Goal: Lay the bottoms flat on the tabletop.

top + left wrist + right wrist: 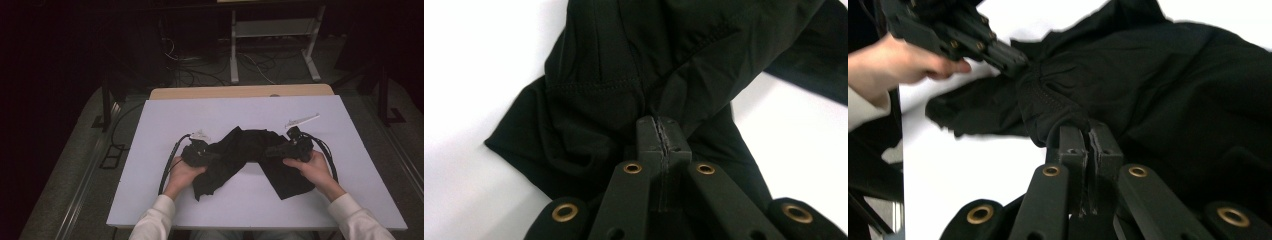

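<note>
Your left gripper (660,131) has its jaws pressed together on a fold of the black garment (250,152), and your right gripper (1089,137) is clamped the same way on another bunched fold. Neither shows a gap between its tips, so both are pinching cloth rather than resting on it.

The garment lies crumpled near the middle of the white table (160,115), with one flap trailing toward you from under your left hand (182,175) and a broader flap below your right hand (312,167). You hold it at two points on opposite sides, and that looks like a setup for pulling it taut: spreading the grips apart should open the creases between them. The middle is humped up, so the stretch seems barely begun. The small white piece (302,120) just beyond the garment's far right edge lies apart from it.
</note>
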